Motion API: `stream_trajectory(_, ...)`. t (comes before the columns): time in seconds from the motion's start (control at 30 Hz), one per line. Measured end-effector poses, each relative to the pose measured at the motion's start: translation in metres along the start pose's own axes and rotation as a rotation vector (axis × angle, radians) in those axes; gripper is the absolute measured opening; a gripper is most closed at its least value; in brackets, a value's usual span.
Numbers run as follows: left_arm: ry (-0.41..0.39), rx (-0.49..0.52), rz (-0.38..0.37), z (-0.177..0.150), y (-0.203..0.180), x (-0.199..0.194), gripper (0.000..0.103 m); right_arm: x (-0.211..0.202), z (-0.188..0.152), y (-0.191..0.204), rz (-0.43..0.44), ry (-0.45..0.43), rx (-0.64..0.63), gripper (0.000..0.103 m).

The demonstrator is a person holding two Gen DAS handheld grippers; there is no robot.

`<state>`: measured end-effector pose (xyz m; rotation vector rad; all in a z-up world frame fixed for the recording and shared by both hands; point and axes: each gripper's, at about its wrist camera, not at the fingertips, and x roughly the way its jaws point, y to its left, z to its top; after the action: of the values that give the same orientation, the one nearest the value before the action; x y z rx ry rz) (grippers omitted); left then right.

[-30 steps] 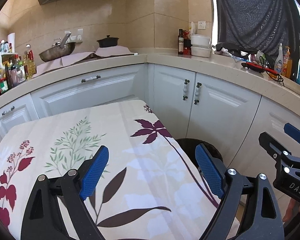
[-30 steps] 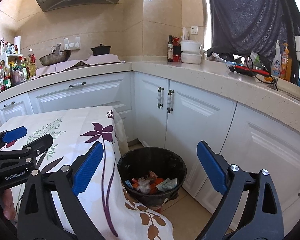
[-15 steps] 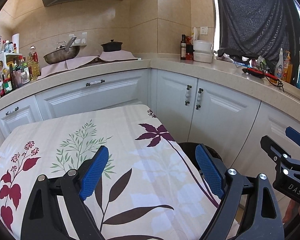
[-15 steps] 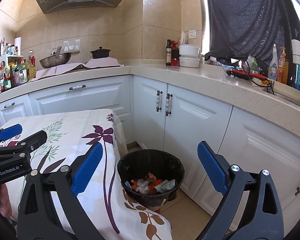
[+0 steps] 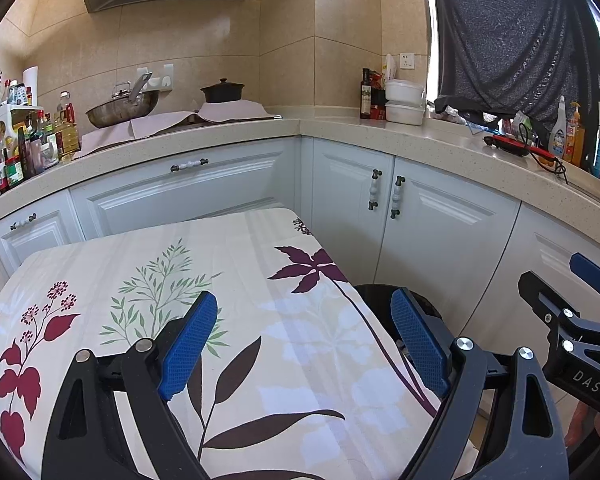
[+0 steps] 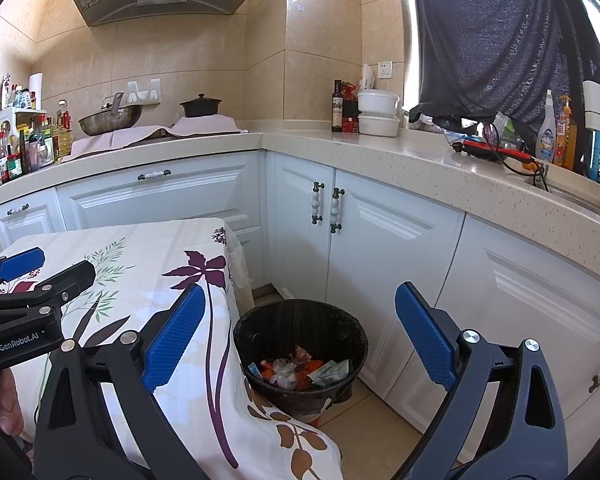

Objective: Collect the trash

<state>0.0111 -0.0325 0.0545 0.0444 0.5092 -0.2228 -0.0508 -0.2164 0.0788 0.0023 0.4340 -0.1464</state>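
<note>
A black bin (image 6: 300,344) stands on the floor beside the table's right edge, with wrappers and crumpled trash (image 6: 298,372) in its bottom. My right gripper (image 6: 296,344) hangs open above and in front of it, nothing between its blue pads. My left gripper (image 5: 304,344) is open over the flowered tablecloth (image 5: 160,280), also with nothing in it; only the bin's rim (image 5: 374,290) shows past the cloth there. Each gripper appears at the edge of the other's view: the right gripper (image 5: 572,312) and the left gripper (image 6: 32,280).
White cabinets (image 6: 380,248) run under an L-shaped beige counter (image 6: 440,168) close behind the bin. A wok (image 5: 120,108), a black pot (image 5: 222,92), bottles (image 5: 32,140) and white containers (image 5: 404,102) stand on the counter. A hand (image 6: 8,404) shows at the lower left.
Both views have tilted upward slightly, showing more of the wall and range hood. Both grippers stay open and nothing was picked up or dropped.
</note>
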Motion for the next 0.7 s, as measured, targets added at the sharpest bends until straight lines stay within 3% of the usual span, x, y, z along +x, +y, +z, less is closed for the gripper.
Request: stream_trajectory(0.7, 0.005, -0.019, 0.002, 0.0, 0.0012, 0.0025, 0.086, 0.0021, 0.0001, -0.0011, -0.001, 0.004, -0.003, 0.094)
